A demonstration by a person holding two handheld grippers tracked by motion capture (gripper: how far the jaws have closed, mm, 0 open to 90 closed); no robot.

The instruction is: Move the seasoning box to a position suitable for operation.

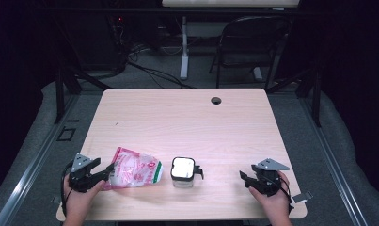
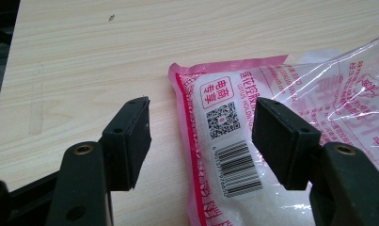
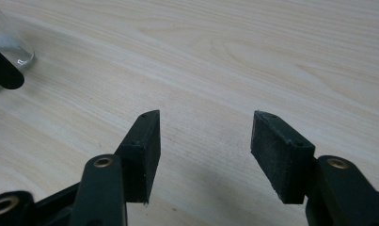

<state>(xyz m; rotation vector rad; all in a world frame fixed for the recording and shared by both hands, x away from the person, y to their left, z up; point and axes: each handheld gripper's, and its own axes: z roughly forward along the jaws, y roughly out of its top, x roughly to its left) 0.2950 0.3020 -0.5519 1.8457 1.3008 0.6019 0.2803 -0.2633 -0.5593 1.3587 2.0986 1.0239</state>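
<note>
Left gripper [image 1: 104,173] sits open at the desk's [image 1: 187,117] 7 o'clock, jaws straddling the near edge of the pink-and-clear bag [image 1: 133,168] without pressing it. Lidded glass jar [image 1: 183,172] stands just beside the bag near 6 o'clock. Right gripper [image 1: 246,179] sits open at 5 o'clock over bare wood.

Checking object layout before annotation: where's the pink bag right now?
High view: the pink bag lies near the table's front-left edge, between the left gripper and the glass jar.
</note>
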